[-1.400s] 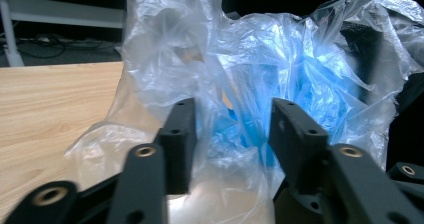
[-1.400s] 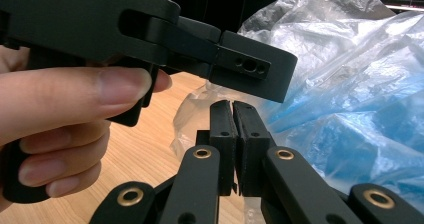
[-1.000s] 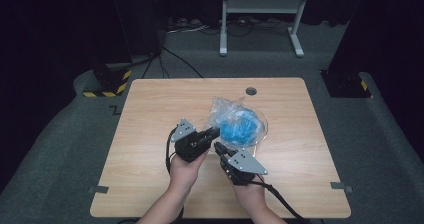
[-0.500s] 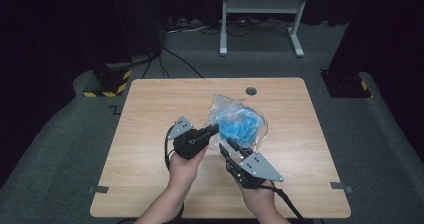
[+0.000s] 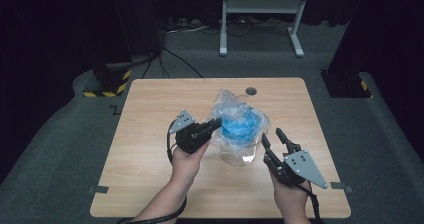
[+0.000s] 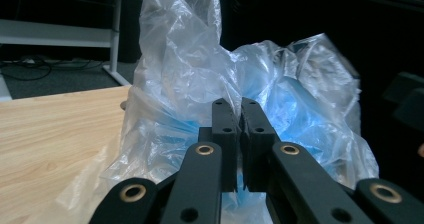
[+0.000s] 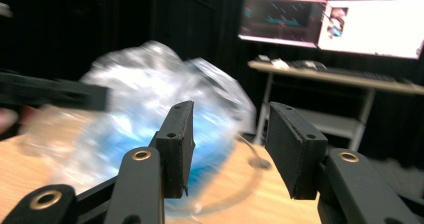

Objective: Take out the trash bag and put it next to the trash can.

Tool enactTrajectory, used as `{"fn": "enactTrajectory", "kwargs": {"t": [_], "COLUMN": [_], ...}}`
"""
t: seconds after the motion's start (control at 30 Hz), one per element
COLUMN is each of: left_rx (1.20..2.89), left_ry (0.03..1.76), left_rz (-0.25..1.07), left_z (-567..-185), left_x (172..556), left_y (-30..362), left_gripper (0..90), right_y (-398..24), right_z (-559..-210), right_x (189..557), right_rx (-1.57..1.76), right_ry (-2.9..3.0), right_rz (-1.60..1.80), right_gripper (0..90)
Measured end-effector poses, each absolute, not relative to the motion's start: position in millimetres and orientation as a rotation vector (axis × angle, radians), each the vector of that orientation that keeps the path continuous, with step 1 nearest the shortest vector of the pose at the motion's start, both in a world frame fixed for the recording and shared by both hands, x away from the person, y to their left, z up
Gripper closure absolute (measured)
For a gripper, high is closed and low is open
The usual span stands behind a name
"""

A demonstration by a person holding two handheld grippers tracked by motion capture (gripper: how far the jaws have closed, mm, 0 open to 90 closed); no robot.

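A crumpled clear plastic bag [image 5: 239, 126] with something blue inside stands at the middle of the wooden table [image 5: 150, 134]. My left gripper [image 5: 216, 124] is shut at the bag's left edge, and its jaws look pinched on the film. In the left gripper view the shut left gripper [image 6: 240, 106] sits right against the bag [image 6: 200, 74]. My right gripper [image 5: 272, 137] is open, just right of the bag and apart from it. The right gripper view is blurred, showing the open right gripper [image 7: 230, 119] with the bag [image 7: 150, 99] behind its left jaw.
A round hole [image 5: 251, 90] lies near the table's far edge. A clear rounded rim [image 5: 240, 160] shows under the bag on its near side. Beyond the table stand a white frame [image 5: 260, 14] and dark stands. A desk with lit screens [image 7: 330, 26] appears in the right gripper view.
My right gripper has drawn away from the bag's near side, moving right, and is open. The left gripper has stayed at the bag's left edge.
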State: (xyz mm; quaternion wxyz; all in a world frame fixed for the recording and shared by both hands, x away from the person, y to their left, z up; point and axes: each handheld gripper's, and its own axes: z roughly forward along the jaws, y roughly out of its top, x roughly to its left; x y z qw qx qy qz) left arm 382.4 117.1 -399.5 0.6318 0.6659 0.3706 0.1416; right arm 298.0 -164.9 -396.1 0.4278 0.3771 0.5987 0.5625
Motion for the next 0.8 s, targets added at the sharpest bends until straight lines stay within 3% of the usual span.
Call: {"fn": "enactTrajectory", "kwargs": {"t": [0.17,0.37,0.47,0.53,0.8], "left_rx": [1.517,1.474,1.448,1.418,1.359], "left_ry": [0.831,0.771,0.737,0.707,0.64], "left_rz": [0.324,0.345,0.357,0.37,0.433], "left_z": [-396.3,-383.7,-378.3,-373.5,-355.1], "left_x": [382.9,377.6,372.9,367.2,353.0], "left_y": [114.0,116.7,119.6,121.9,126.8], "left_gripper": [86.5,87.3,87.6,87.8,88.2], "right_y": [-185.9,-215.1,-219.2,-221.2,-216.6], "right_z": [-409.8,-450.0,-461.3,-468.1,-479.2], "right_x": [306.0,334.3,341.3,348.3,357.2], "right_rx": [1.047,1.242,1.308,1.379,1.432], "right_ry": [1.484,1.596,1.624,1.649,1.7], "right_rz": [1.366,1.243,1.247,1.225,1.21], "right_gripper": [51.5,40.8,37.6,29.5,21.0]}}
